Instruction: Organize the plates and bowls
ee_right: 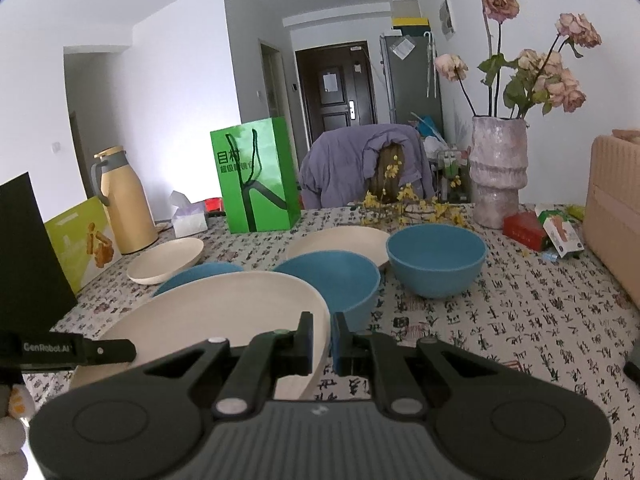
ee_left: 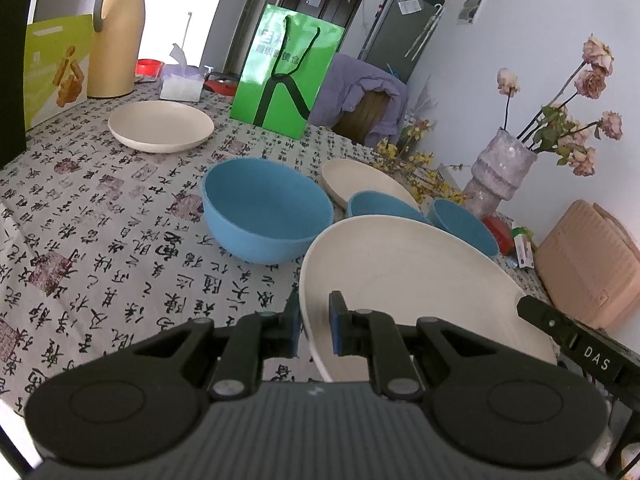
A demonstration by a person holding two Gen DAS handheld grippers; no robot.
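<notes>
Soft, even daylight filled both views; shadows under the bowls were faint. Fisheye bending curved the walls, corners vignetted black, and focus stayed sharp.

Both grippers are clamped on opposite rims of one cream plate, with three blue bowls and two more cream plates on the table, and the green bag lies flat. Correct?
Not quite: the green bag stands upright, as the right wrist view shows. The rest holds.

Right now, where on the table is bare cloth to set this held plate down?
Free: the cloth between the far cream plate and the big blue bowl. Also the near right stretch before the vase. Crowded: the bowls beyond the held plate.
</notes>
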